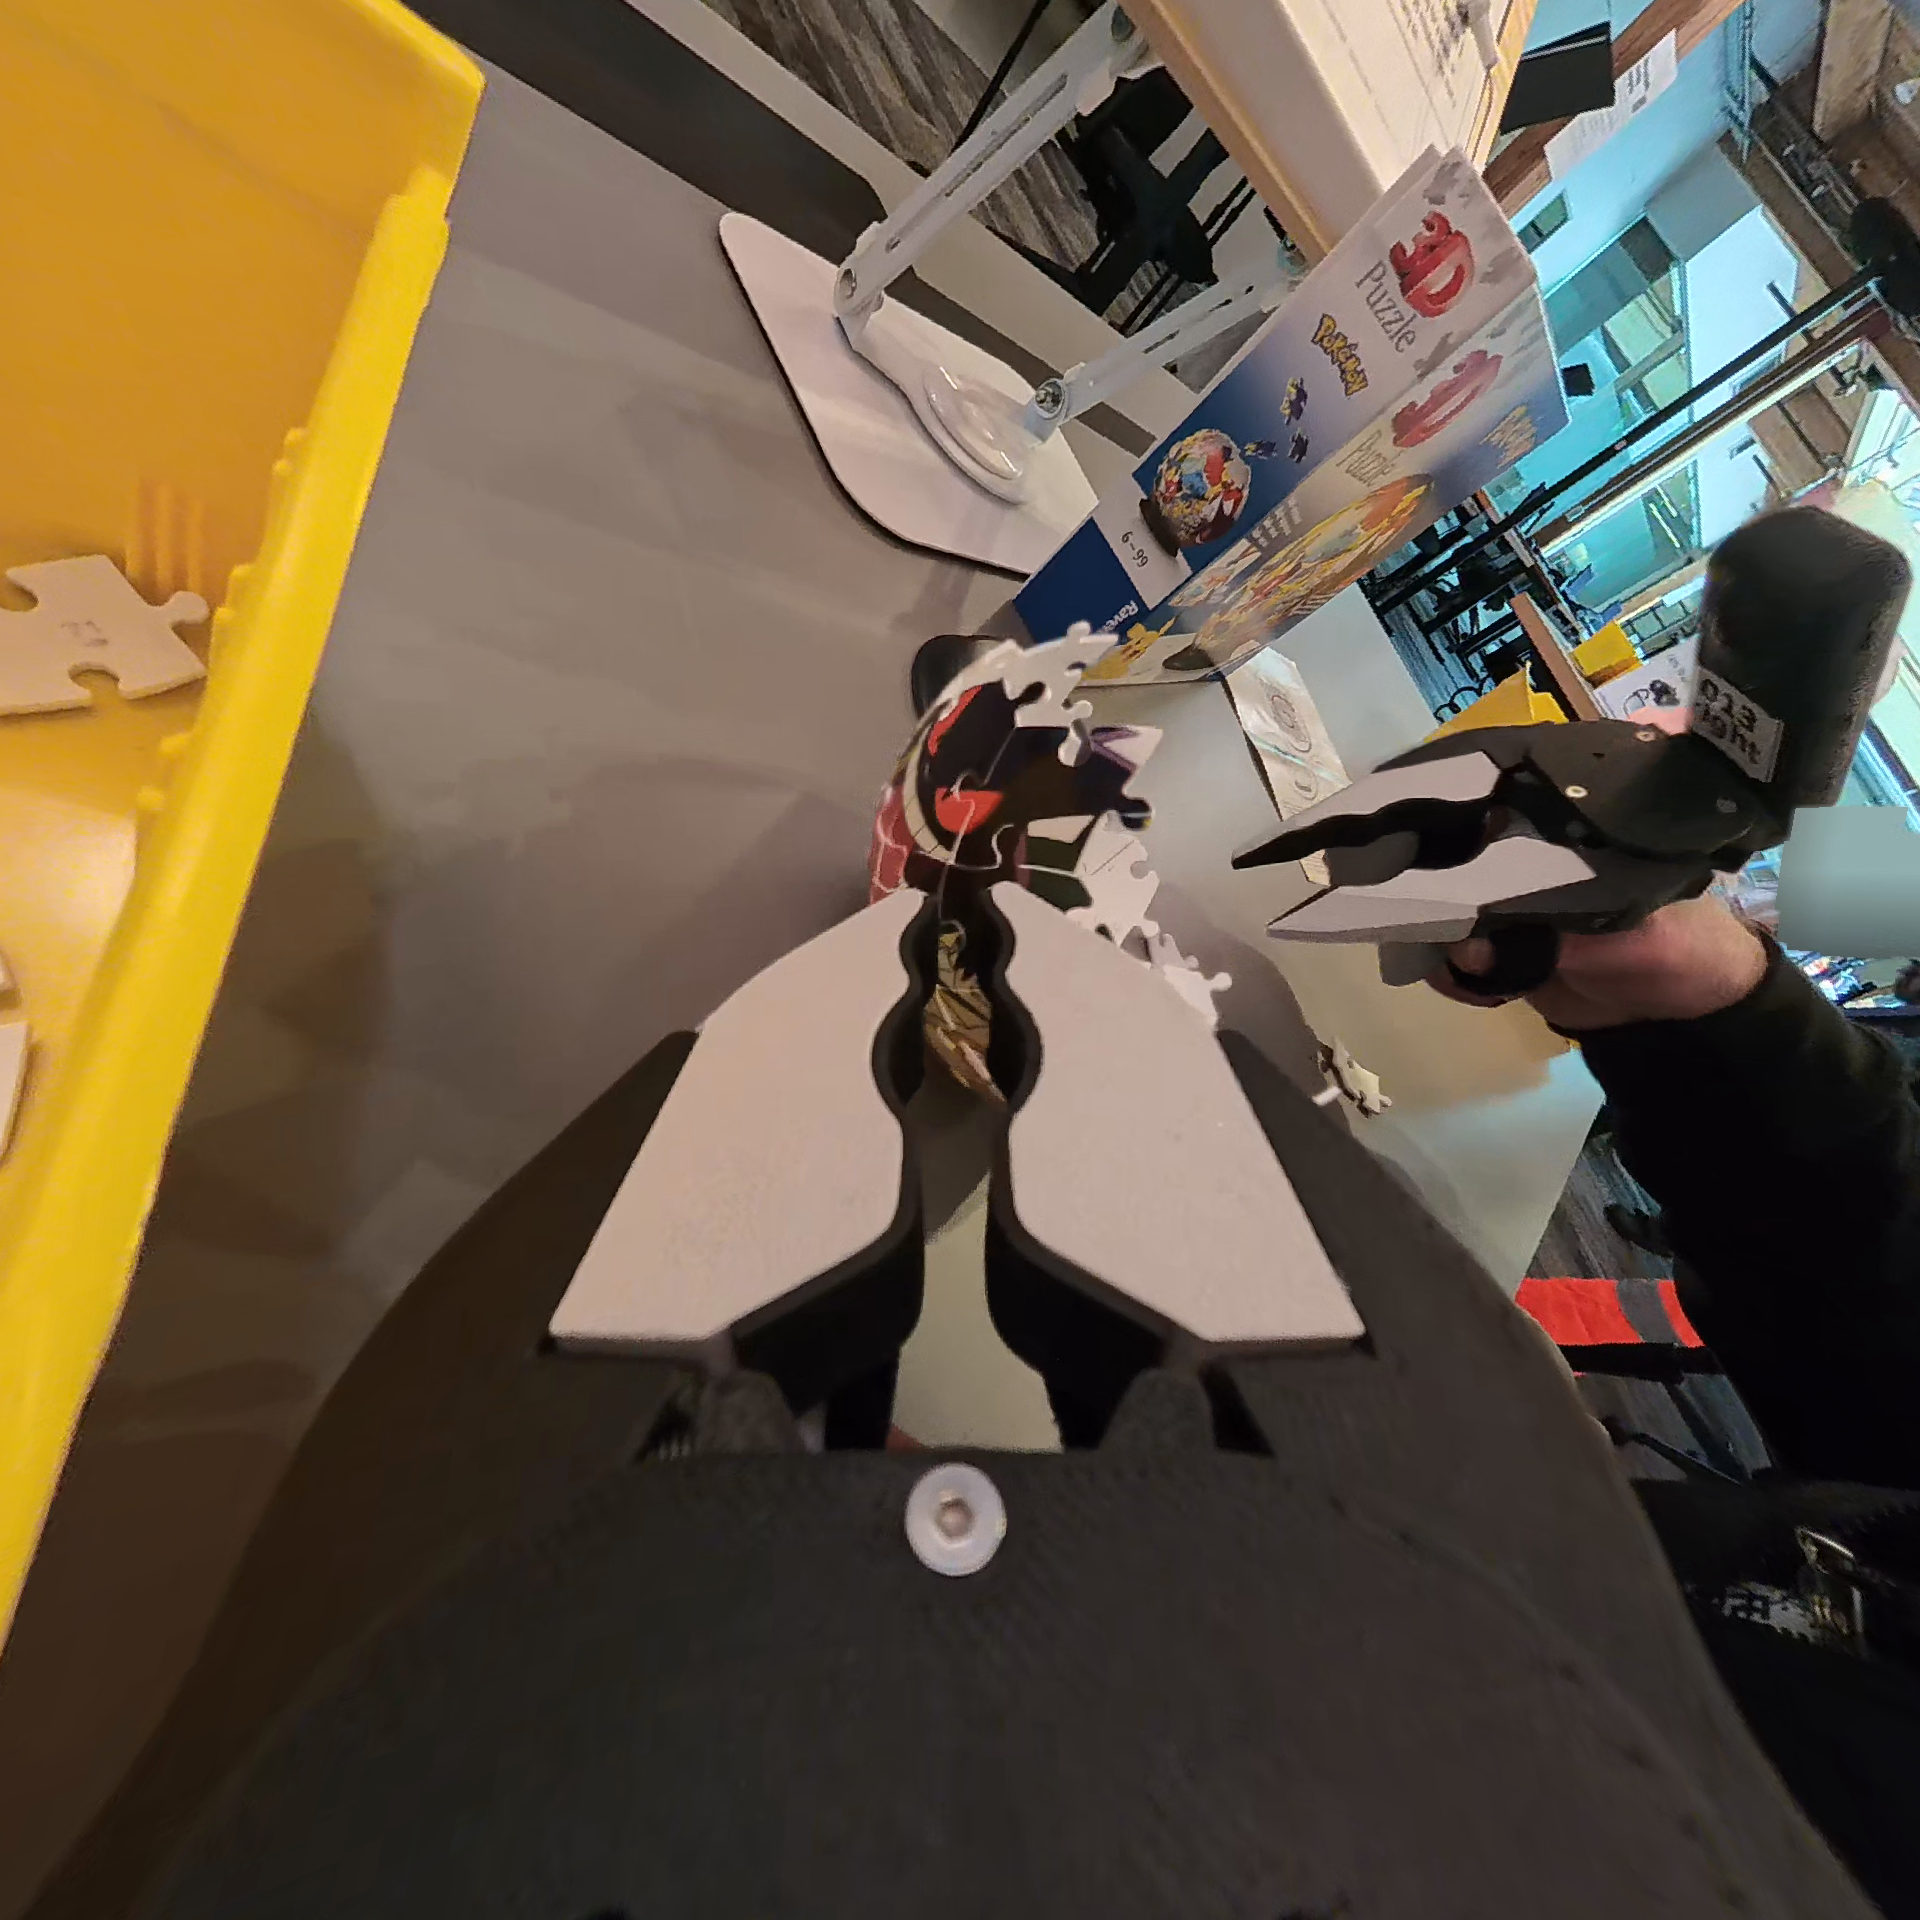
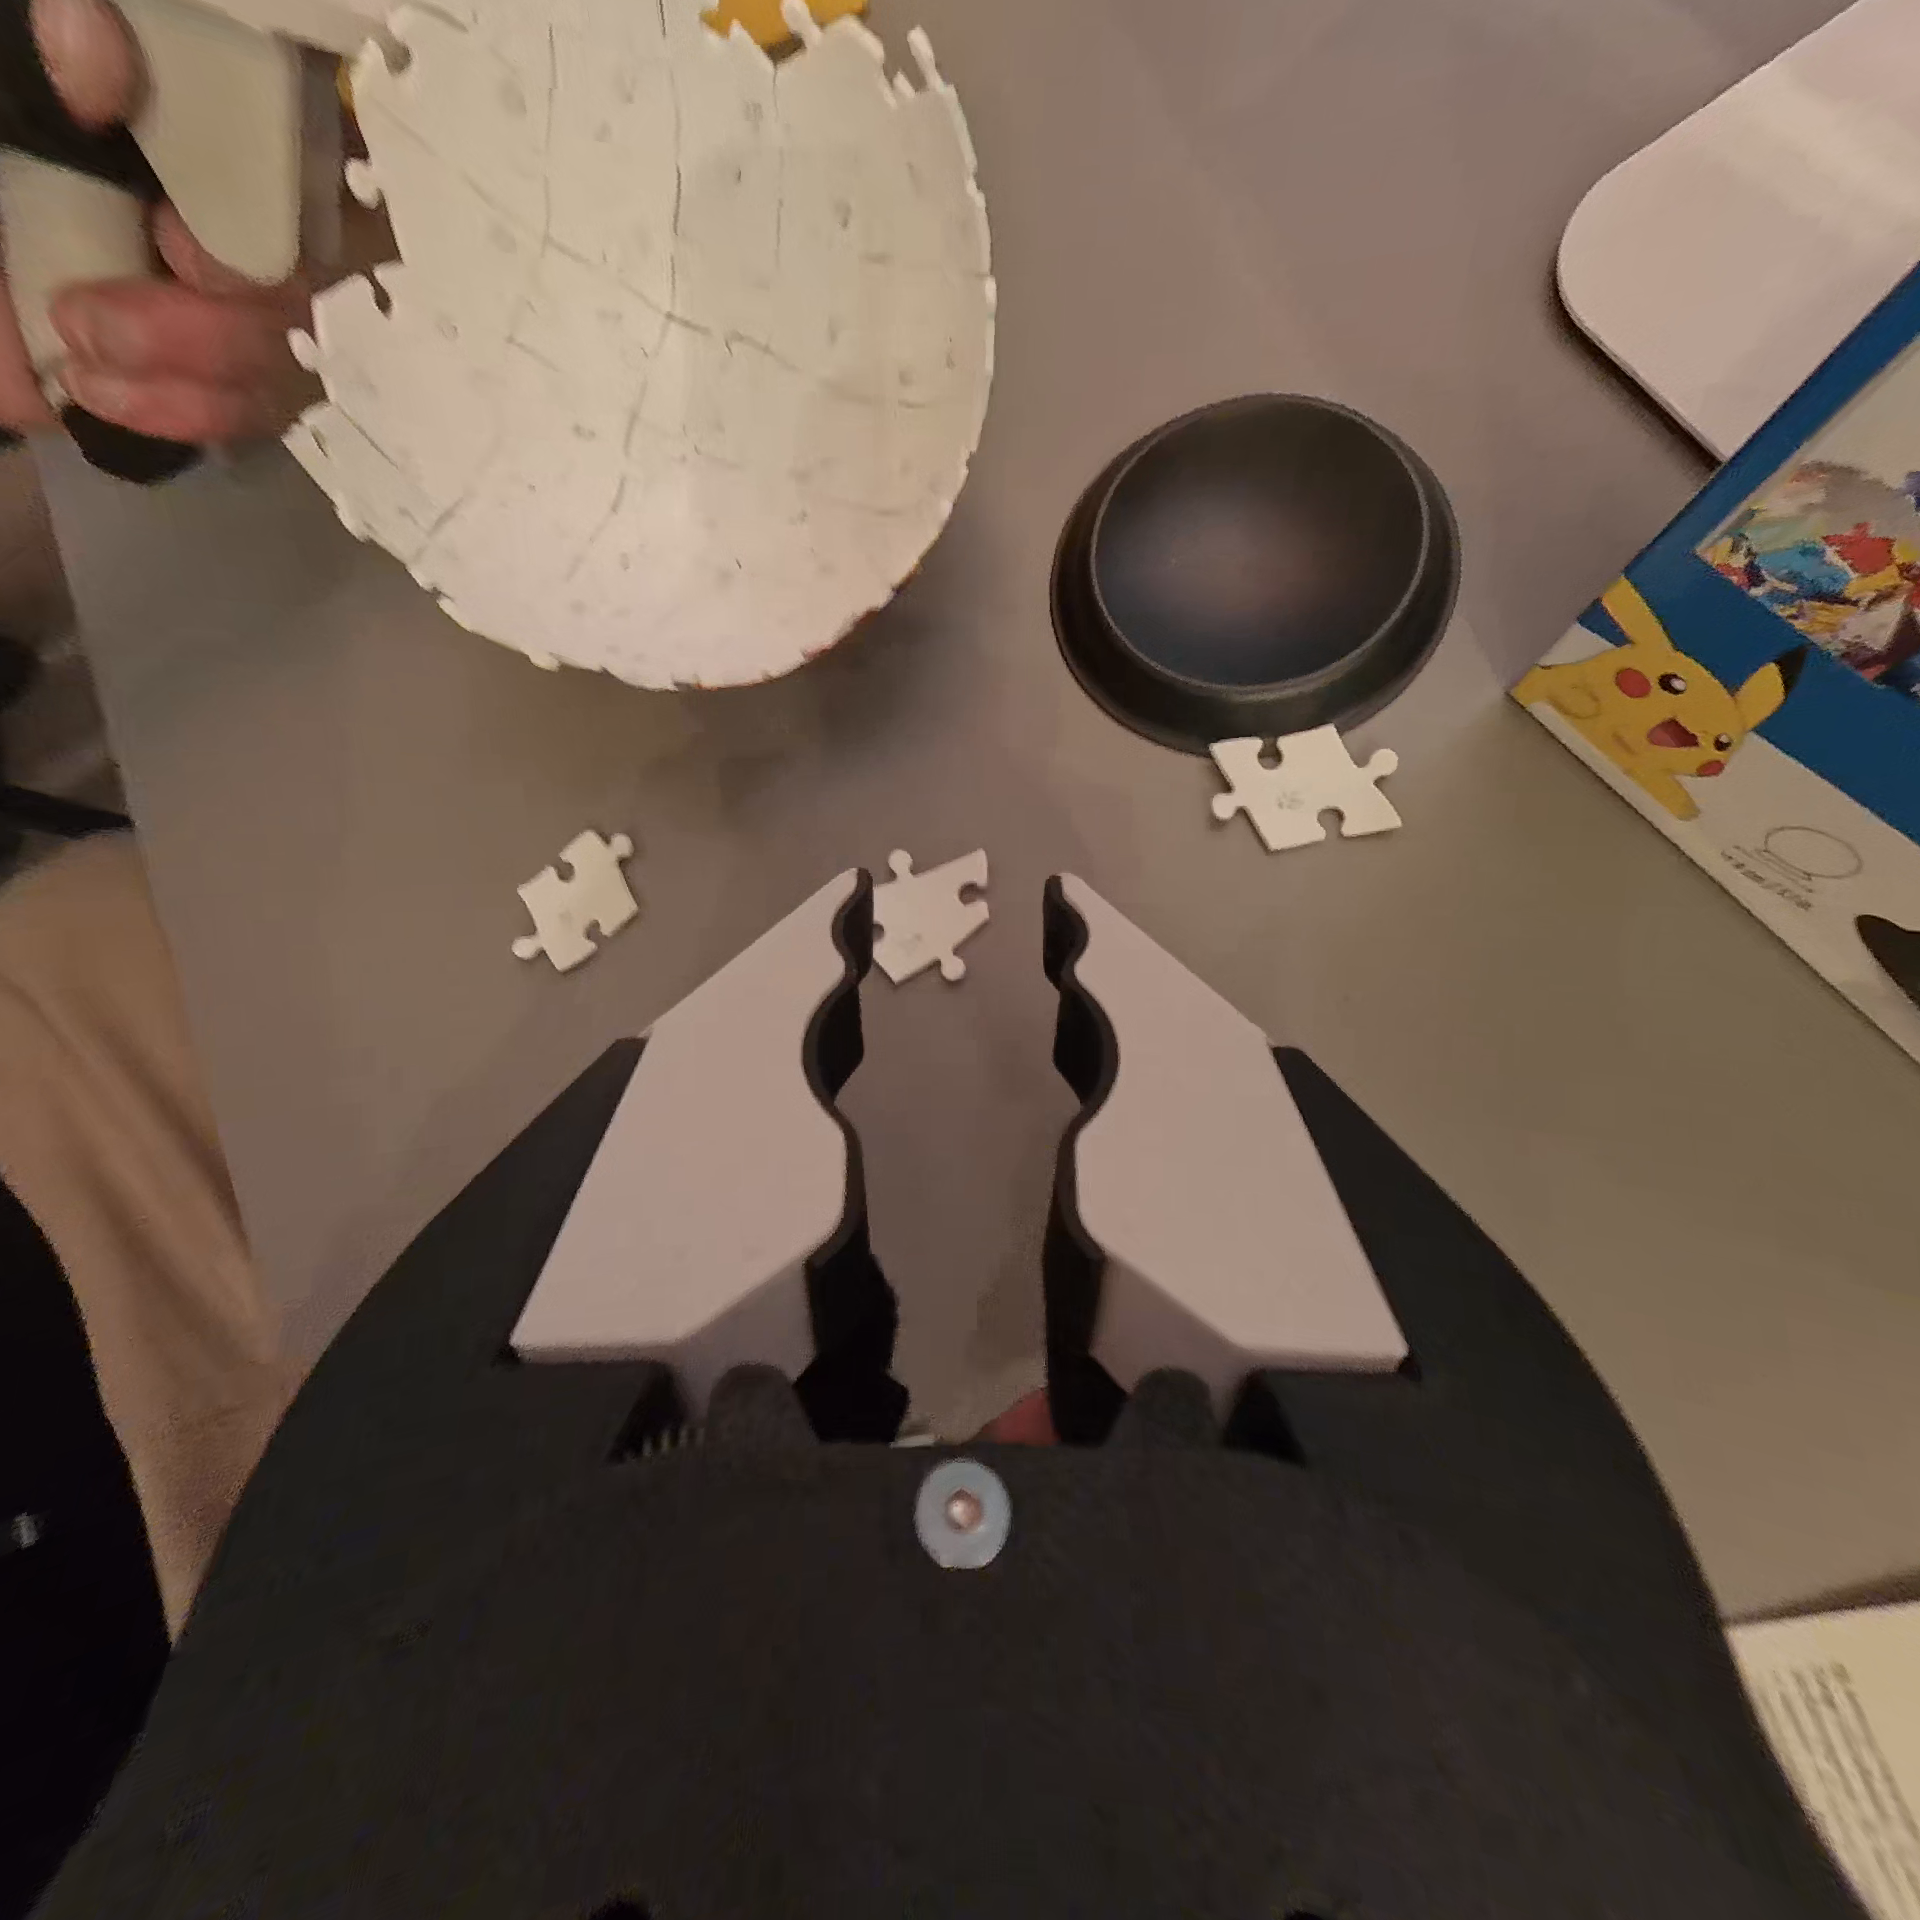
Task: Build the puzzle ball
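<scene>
A: Left tongs [image 1: 956,914] are clamped on the rim of the half-built puzzle ball [image 1: 977,790], only a narrow gap between the fingers, with the printed shell edge in it. In the right wrist view the shell [image 2: 665,343] is held up off the tabletop [image 2: 1039,260], white inside facing the camera.

B: Right tongs?

A: Right tongs [image 2: 951,899] hang over the tabletop, jaws parted, nothing between them. One loose white piece [image 2: 930,914] lies just past the tips, partly hidden by the left finger. A second piece [image 2: 577,899] sits off to its left, well apart from the shell.

B: Anything else nearby?

A: Black round stand [image 2: 1252,566] sits on the tabletop to the right of the shell, empty. A third piece [image 2: 1304,795] touches its near edge. The puzzle box [image 2: 1766,665] sits at the right edge, and a white flat base plate [image 2: 1745,260] beyond it. A paper sheet [image 2: 1839,1745] lies bottom right.

B: Left side?

A: Yellow bin [image 1: 208,520] along the left of the left wrist view, a white piece [image 1: 99,639] lying inside. A white jointed arm [image 1: 966,177] stands on that plate. The right tongs show there too [image 1: 1294,883], beside the ball, not touching it.
</scene>
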Demonstrator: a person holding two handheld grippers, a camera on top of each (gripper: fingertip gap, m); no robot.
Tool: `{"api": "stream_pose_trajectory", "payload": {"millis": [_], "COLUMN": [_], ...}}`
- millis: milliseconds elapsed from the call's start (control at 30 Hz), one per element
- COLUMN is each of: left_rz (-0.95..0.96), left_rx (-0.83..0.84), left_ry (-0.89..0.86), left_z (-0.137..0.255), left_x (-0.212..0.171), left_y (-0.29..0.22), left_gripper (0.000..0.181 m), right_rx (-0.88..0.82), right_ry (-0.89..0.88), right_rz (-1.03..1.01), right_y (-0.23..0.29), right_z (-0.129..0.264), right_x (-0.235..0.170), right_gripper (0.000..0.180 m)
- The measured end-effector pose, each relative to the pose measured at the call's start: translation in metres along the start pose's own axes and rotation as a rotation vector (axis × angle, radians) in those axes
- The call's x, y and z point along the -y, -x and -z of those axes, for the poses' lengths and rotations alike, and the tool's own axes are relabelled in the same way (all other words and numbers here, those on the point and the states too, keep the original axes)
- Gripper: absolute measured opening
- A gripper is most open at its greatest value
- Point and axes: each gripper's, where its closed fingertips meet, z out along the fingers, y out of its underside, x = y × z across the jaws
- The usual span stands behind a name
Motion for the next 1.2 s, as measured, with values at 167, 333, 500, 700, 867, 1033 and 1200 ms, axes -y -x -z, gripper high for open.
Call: {"api": "stream_pose_trajectory", "payload": {"millis": [167,333,500,700,867,1033,1200], "left_rz": [0.003,0.009,0.013,0.02,0.022,0.027,0.027], "left_rx": [-0.015,-0.028,-0.034,-0.044,-0.049,-0.055,-0.056], "left_ry": [-0.002,-0.002,0.0,0.0,-0.002,-0.002,-0.005], "left_z": [-0.002,-0.003,-0.005,-0.006,-0.006,-0.007,-0.008], "left_x": [0.001,0.001,0.001,0.002,0.002,0.002,0.003], "left_y": [-0.002,-0.003,-0.003,-0.003,-0.003,-0.003,-0.003], "left_gripper": [0.006,0.007,0.007,0.008,0.008,0.008,0.008], "right_rx": [-0.019,-0.018,-0.059,-0.179,-0.208,-0.25,-0.27], "right_ry": [0.095,0.137,0.116,0.056,0.063,0.022,0.005], "right_rz": [0.08,0.132,0.128,0.105,0.106,0.077,0.161], "right_y": [0.003,0.008,-0.005,-0.037,-0.049,-0.063,-0.065], "right_z": [-0.005,-0.01,-0.002,0.011,0.014,0.031,0.011], "right_x": [-0.019,-0.026,-0.023,-0.017,-0.022,-0.018,-0.005], "right_gripper": [0.033,0.033,0.032,0.033,0.034,0.033,0.04]}}
